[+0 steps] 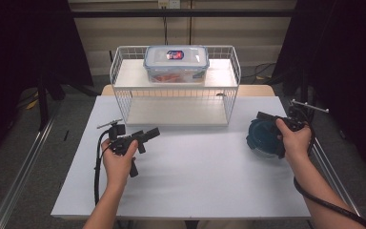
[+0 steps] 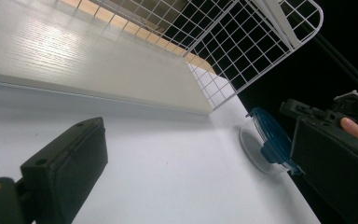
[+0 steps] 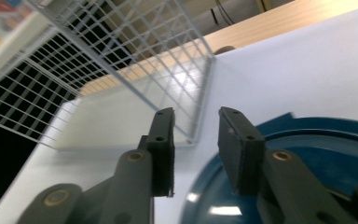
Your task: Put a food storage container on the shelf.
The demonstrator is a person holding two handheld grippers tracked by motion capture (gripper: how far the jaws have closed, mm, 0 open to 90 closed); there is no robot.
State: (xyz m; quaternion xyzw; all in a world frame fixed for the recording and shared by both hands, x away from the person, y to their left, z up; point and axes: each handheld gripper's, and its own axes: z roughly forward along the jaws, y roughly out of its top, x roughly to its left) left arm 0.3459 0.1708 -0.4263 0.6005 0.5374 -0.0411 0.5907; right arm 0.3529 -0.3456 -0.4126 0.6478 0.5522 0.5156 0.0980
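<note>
- While I am holding my right gripper [image 1: 272, 130] over the round blue-lidded container [image 1: 263, 137] near the right edge of the desk [image 1: 195, 176], I am working at the step of taking hold of that container.
- In the right gripper view my jaws are standing partly apart: one pad is hanging over the blue lid [image 3: 307, 158], the other is hanging just outside its rim over the white desk, and neither pad is pressing on anything that I can see.
- I am judging that this is a grip on the rim being set up, not yet made; the lid's edge is sitting between the jaws with a gap on both sides.
- My left gripper [image 1: 145, 136] is resting idle toward the left edge of the desk, jaws wide apart and holding nothing, pointing across at the container, which the left gripper view is showing as a clear tub under a blue lid [image 2: 268, 144].
- The wire shelf rack [image 1: 176, 86] is standing at the far edge, with a clear box [image 1: 176, 63] on its upper shelf.
- Next I am expecting to need a little more lowering so the rim is sitting deeper between the pads, then a firm squeeze before any lift; closing too shallow is likely to let the smooth lid slip out.
</note>
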